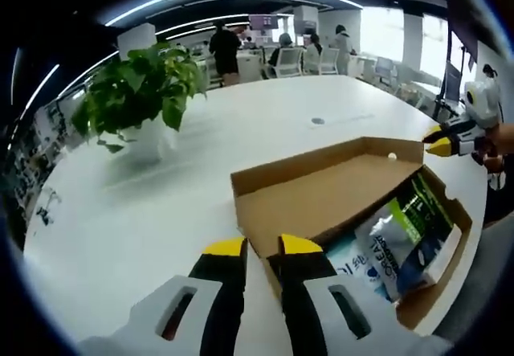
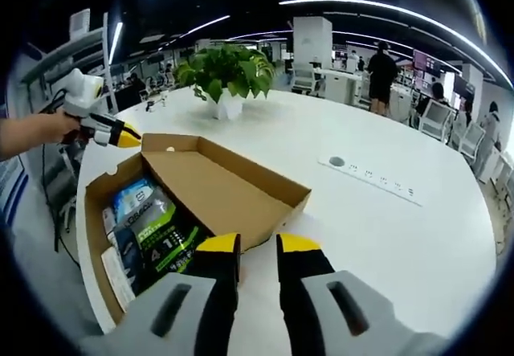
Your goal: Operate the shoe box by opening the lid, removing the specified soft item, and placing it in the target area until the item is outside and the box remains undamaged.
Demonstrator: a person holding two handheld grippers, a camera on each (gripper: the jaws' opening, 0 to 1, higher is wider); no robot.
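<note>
Open shoe box [image 1: 337, 195] holding soft packs [image 2: 157, 231] numbered "41", lengthwise; left gripper [image 1: 261, 247] and right gripper [image 2: 257, 243] narrowly parted, empty.

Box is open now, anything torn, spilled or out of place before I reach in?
Nothing stands out. The shoe box lid is folded back with no visible tears, and the soft packs sit inside it; nothing has spilled onto the table.

Grey gripper [image 1: 261, 247] — black jaws, seemingly yellow-tipped.
</note>
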